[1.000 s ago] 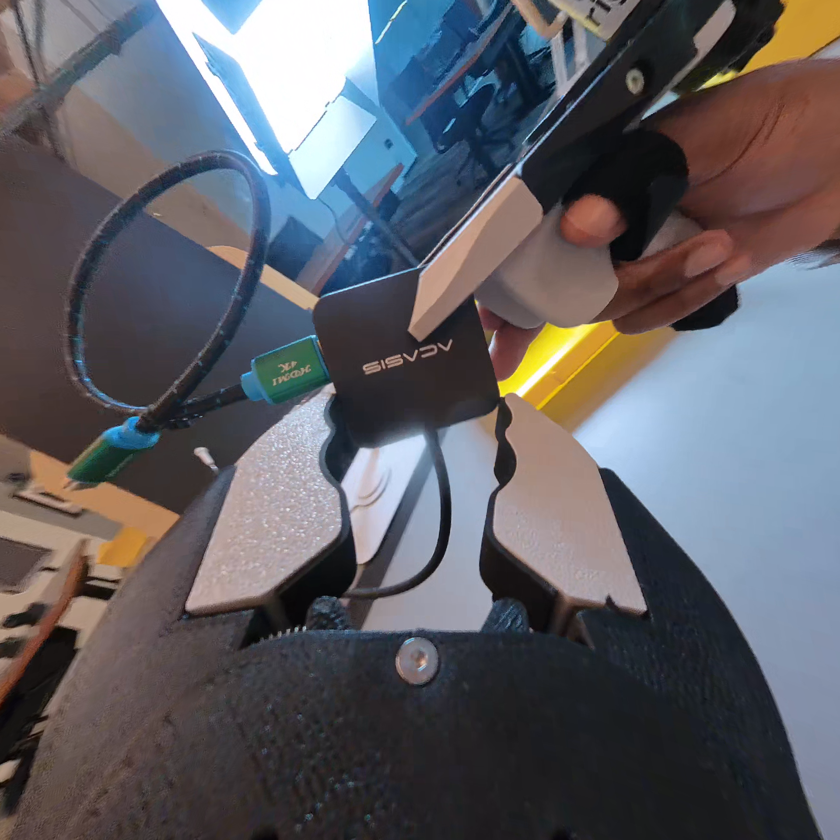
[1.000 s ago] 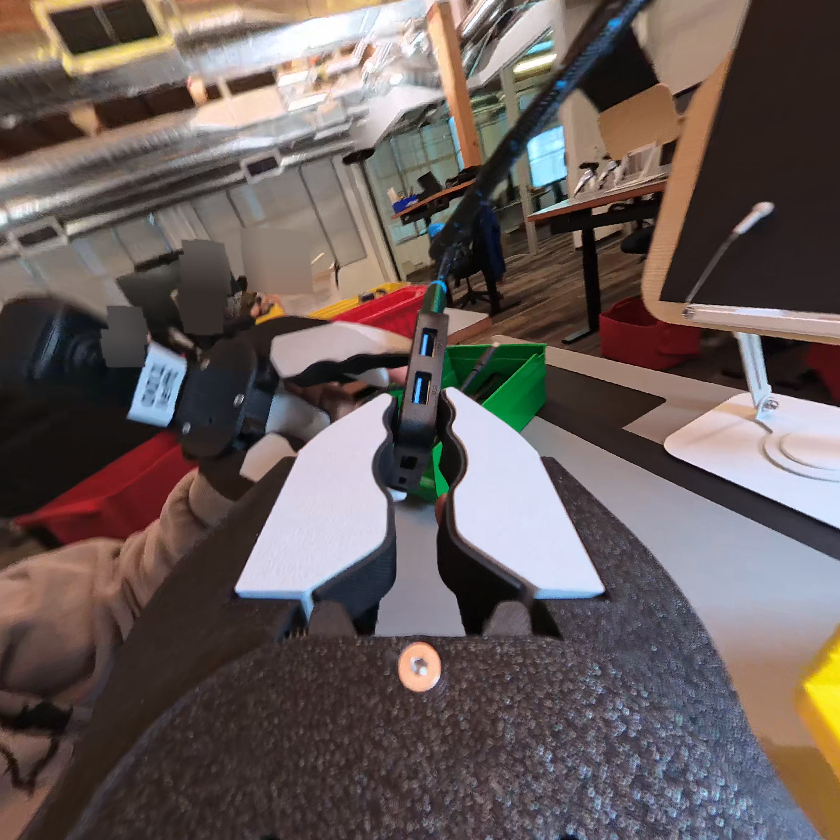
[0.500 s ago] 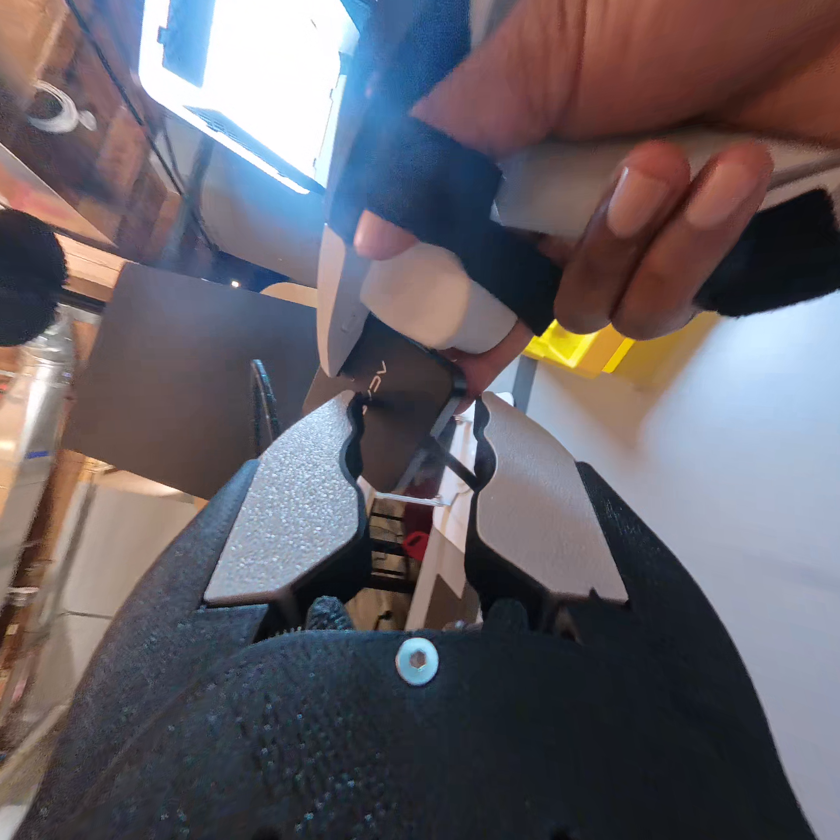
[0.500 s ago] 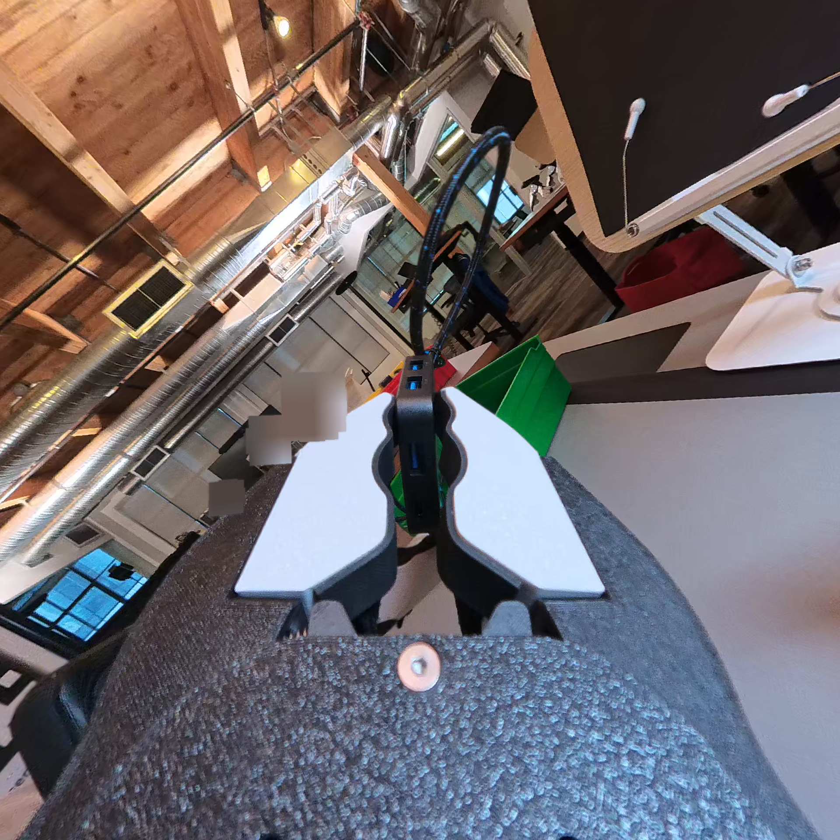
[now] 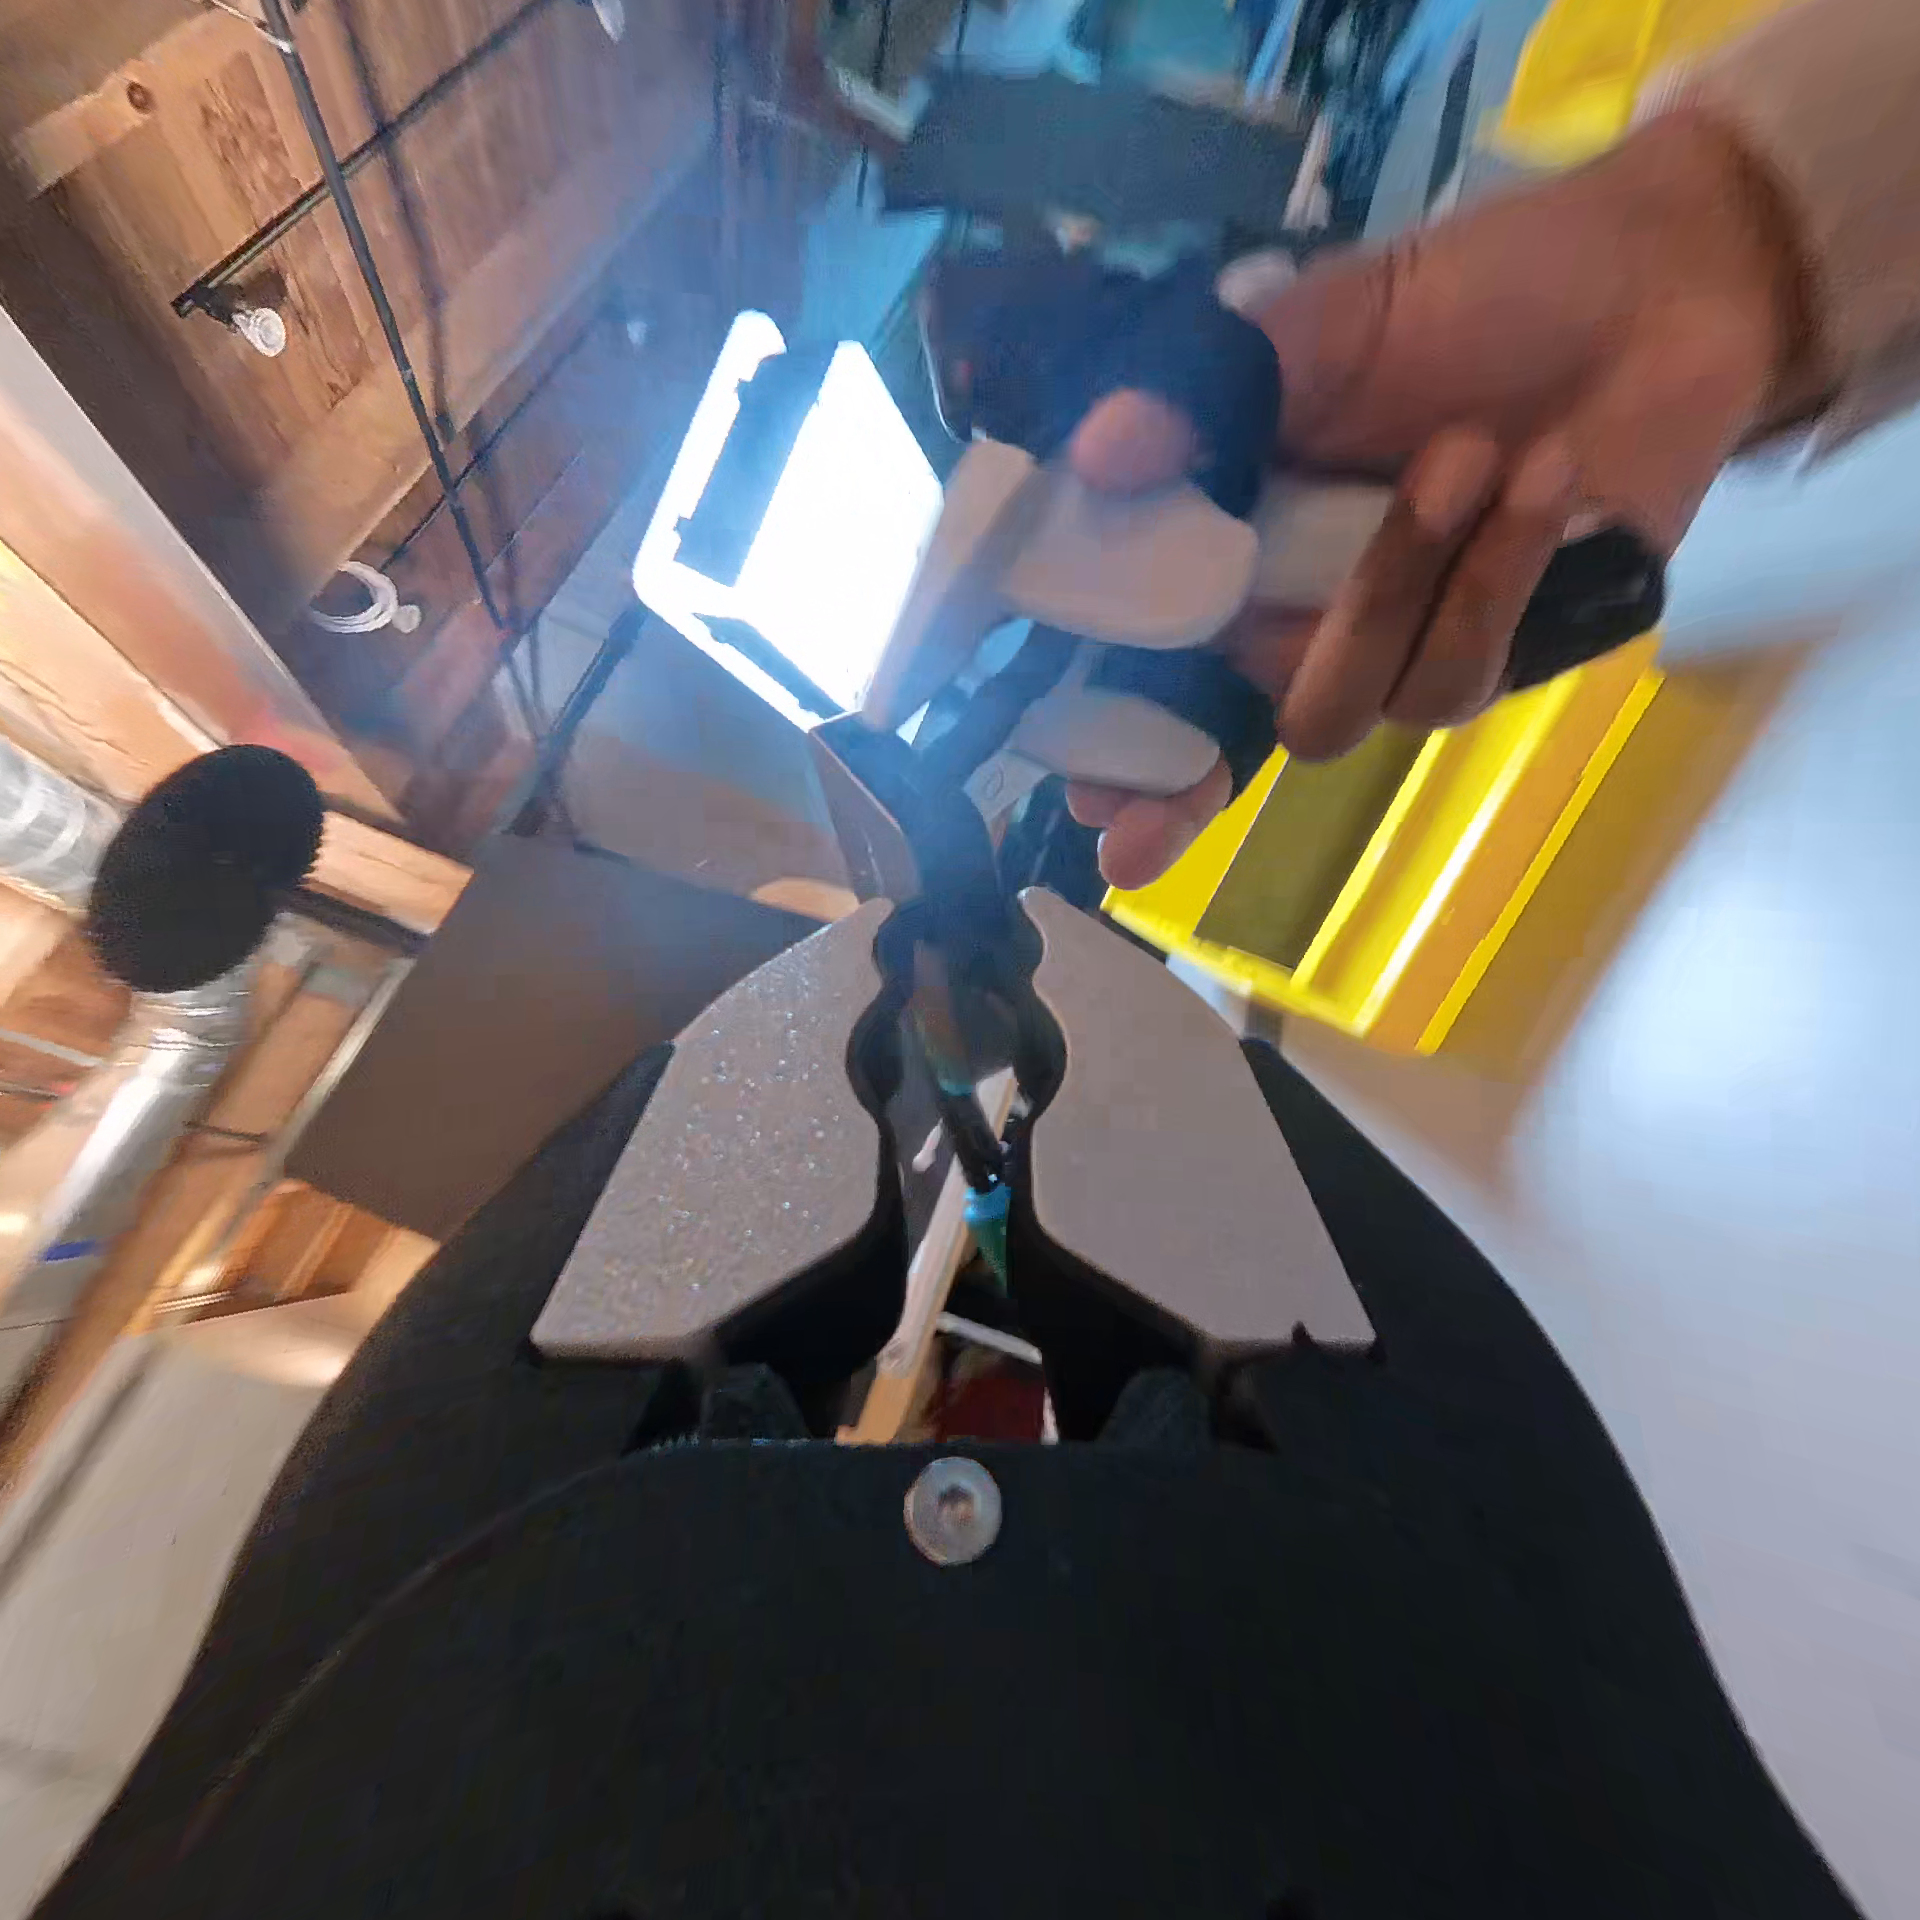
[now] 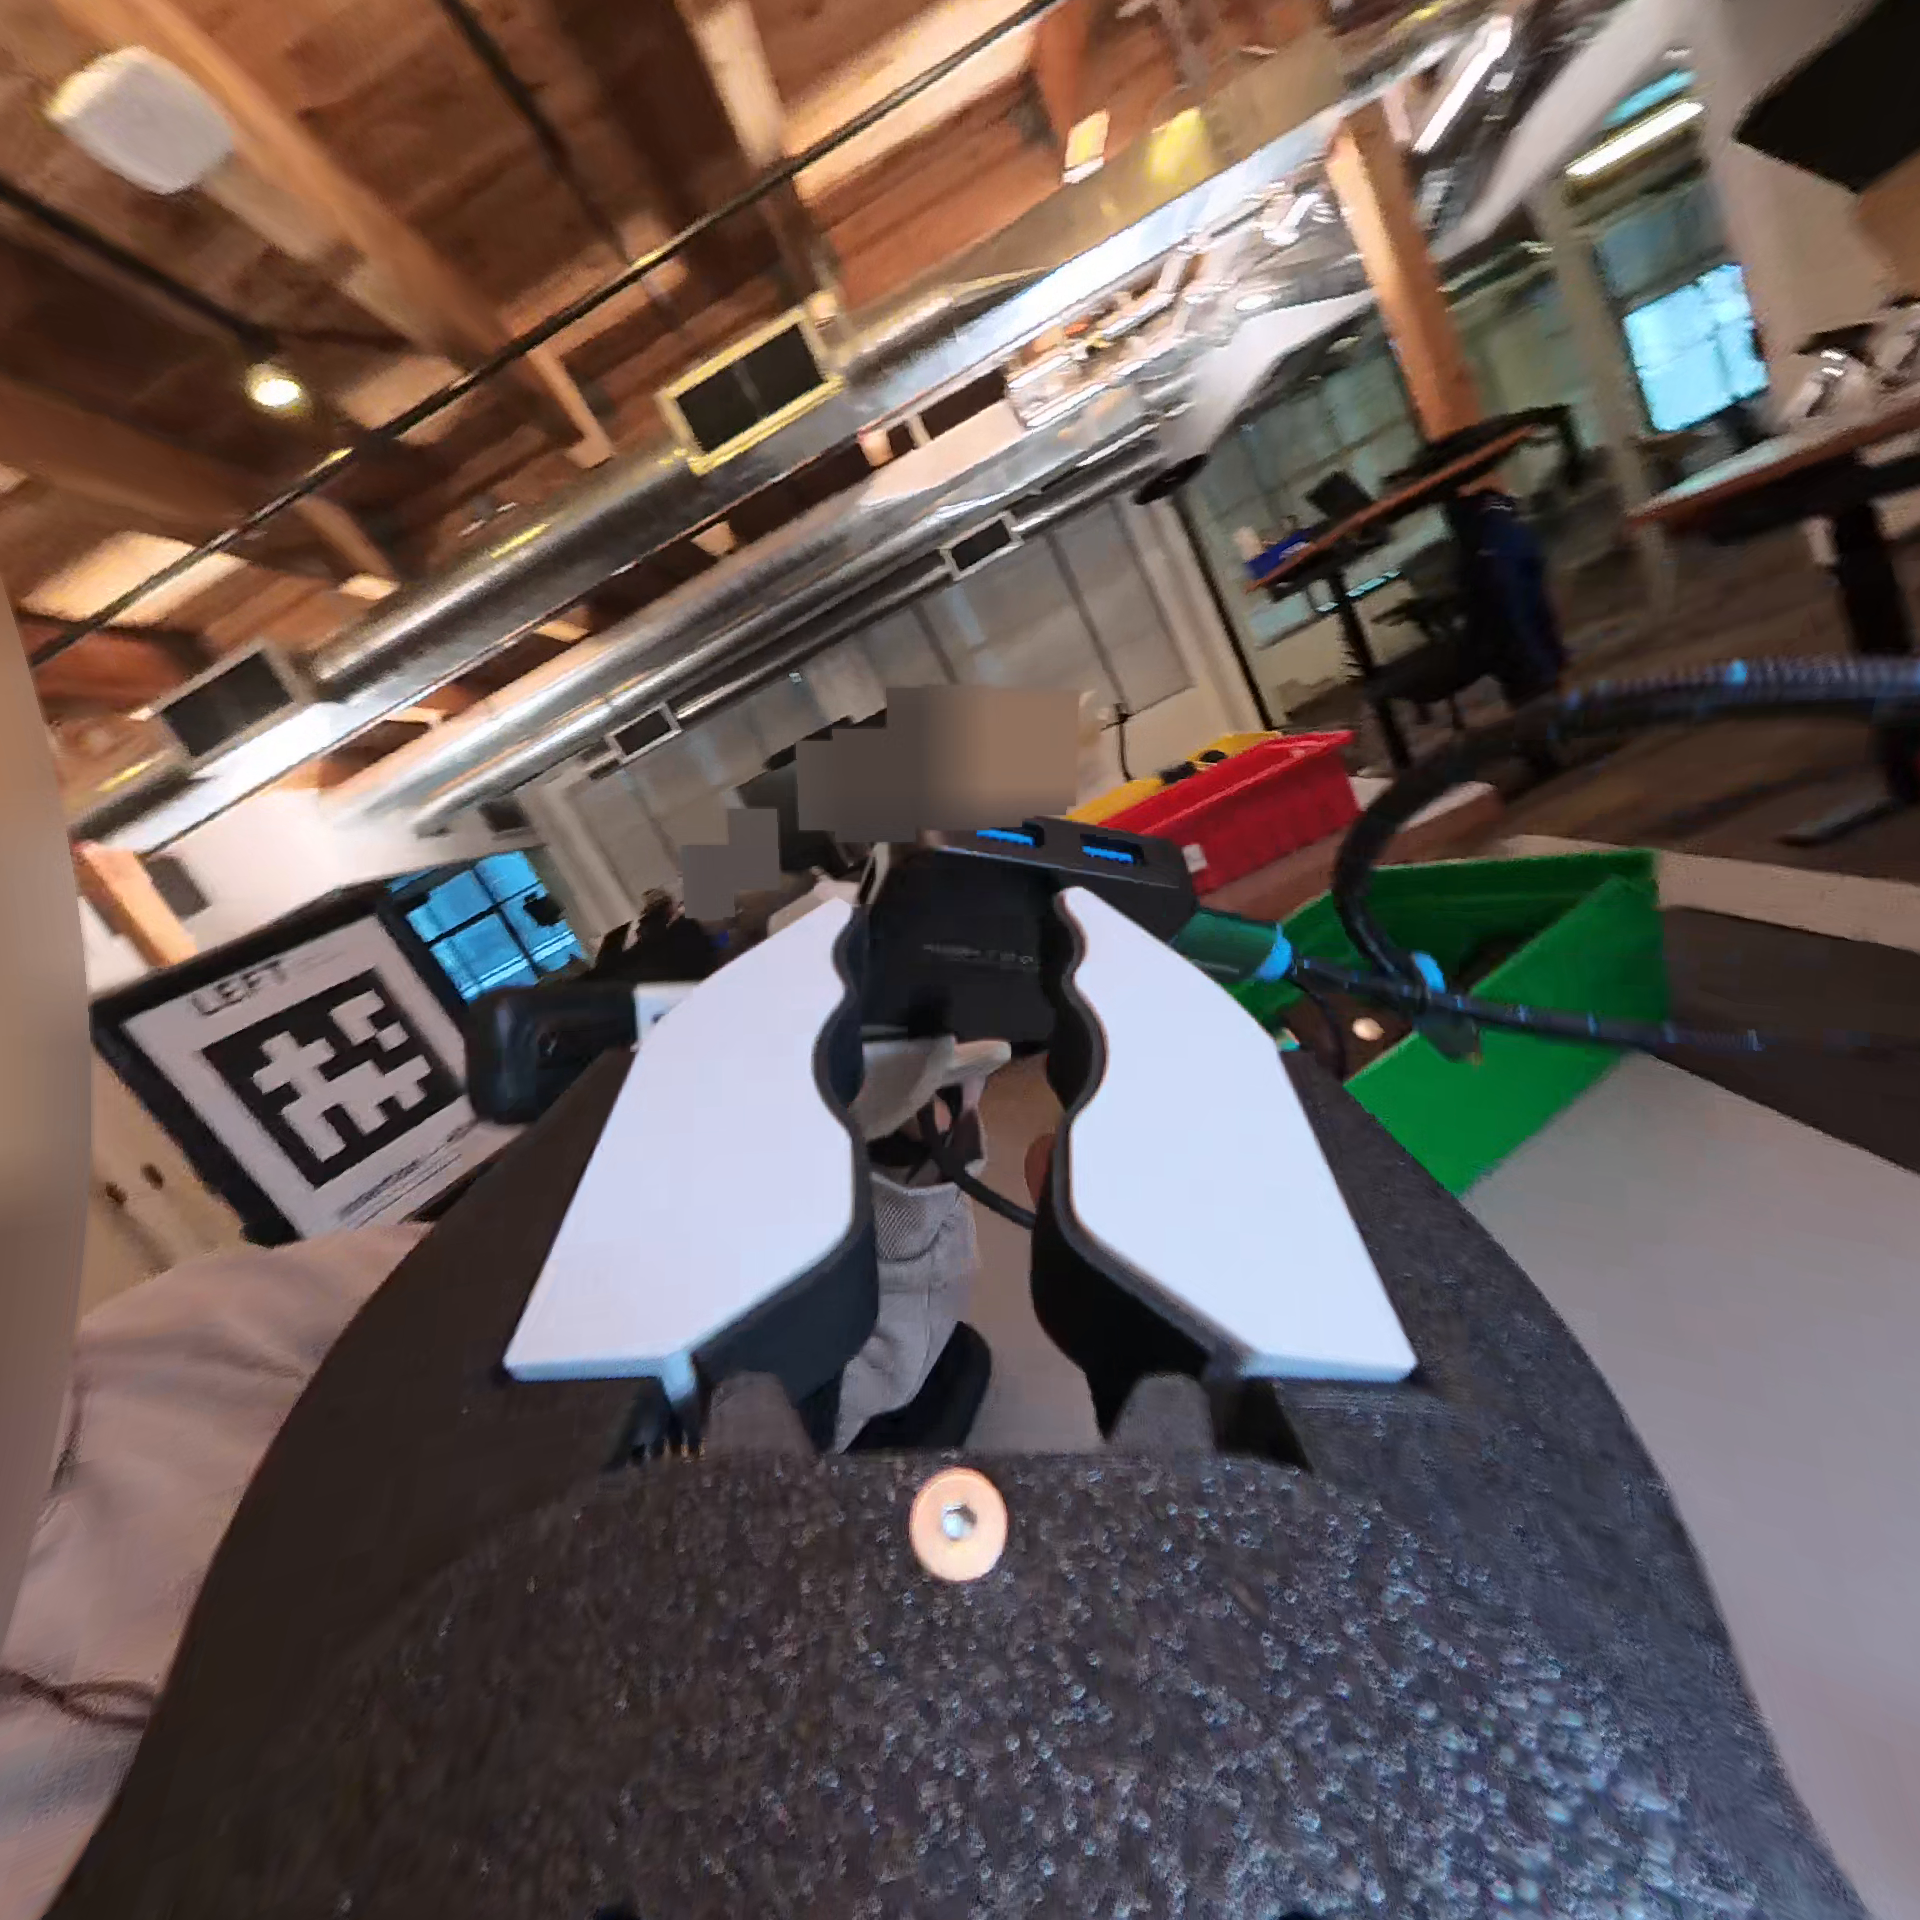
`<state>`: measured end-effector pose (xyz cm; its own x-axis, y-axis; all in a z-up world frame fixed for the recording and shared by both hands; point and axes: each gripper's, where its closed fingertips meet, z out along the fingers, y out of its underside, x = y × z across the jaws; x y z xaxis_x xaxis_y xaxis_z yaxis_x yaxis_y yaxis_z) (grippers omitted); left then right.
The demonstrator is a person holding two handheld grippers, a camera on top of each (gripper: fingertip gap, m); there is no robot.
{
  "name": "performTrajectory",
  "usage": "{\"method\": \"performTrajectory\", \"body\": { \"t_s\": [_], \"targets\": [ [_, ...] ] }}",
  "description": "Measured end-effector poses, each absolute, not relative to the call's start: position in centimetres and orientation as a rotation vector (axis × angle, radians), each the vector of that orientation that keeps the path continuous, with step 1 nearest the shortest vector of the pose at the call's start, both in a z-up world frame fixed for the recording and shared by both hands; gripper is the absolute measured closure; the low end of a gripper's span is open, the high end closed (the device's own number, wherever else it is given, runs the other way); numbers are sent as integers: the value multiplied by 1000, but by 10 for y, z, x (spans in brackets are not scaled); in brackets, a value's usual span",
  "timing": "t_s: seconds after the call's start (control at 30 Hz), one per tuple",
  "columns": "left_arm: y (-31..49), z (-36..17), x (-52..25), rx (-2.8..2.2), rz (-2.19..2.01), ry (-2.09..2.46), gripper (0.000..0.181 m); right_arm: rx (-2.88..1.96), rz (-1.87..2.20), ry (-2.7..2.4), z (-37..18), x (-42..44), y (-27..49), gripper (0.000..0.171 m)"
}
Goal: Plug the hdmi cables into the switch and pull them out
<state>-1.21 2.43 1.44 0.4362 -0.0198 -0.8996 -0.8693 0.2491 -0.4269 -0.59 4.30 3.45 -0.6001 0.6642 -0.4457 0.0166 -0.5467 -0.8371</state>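
One green bin (image 6: pixel 1538 1029) sits behind two grippers: the right gripper (image 6: pixel 956 966) clamps the single black switch (image 6: pixel 966 935) by its sides, while the left gripper (image 5: pixel 956 935) is narrowed to a slim gap, and blur hides whether it grips anything. One braided HDMI cable (image 6: pixel 1662 696) has two green plugs, one plug (image 6: pixel 1221 948) seated in the switch's right side and the other plug (image 6: pixel 1449 1029) hanging free. Half a second ago the switch stood edge-on in tighter right jaws, and the left jaws gaped wider.
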Motion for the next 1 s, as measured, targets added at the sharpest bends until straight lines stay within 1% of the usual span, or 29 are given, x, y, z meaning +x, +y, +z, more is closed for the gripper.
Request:
{"method": "performTrajectory", "body": {
  "t_s": [0.1, 0.17, 0.23, 0.3, 0.4, 0.47, 0.53, 0.67, 0.87, 0.93, 1.0],
  "targets": [
    [-1, 44, -7, -1124, 473, 869, 165, -989, 2077, -1264, 42, 5, 39, 148],
    [-15, 62, -13, -1080, 344, 796, 165, -947, 1934, -1354, 37, 9, 38, 153],
    [-25, 74, -21, -1044, 228, 734, 165, -921, 1788, -1460, 27, 9, 35, 155],
    [-33, 82, -28, -1008, 117, 689, 165, -918, 1648, -1546, 13, 4, 32, 154],
    [-40, 89, -32, -968, -8, 644, 165, -979, 1374, -1554, -11, -18, 42, 142],
    [-43, 93, -34, -950, -59, 624, 165, -946, 1176, -1474, -14, -29, 55, 139],
    [-44, 94, -35, -945, -99, 611, 165, -894, 1064, -1398, -9, -32, 59, 139],
    [-44, 95, -38, -919, -224, 575, 165, -917, 983, -1358, -8, -34, 63, 139],
    [-44, 94, -46, -896, -302, 538, 165, -980, 1265, -1328, -8, -31, 66, 140],
    [-41, 92, -45, -899, -324, 534, 164, -948, 1152, -1363, -14, -33, 66, 141],
    [-36, 87, -41, -912, -337, 543, 165, -911, 938, -1430, -26, -39, 67, 141]
  ]
}}
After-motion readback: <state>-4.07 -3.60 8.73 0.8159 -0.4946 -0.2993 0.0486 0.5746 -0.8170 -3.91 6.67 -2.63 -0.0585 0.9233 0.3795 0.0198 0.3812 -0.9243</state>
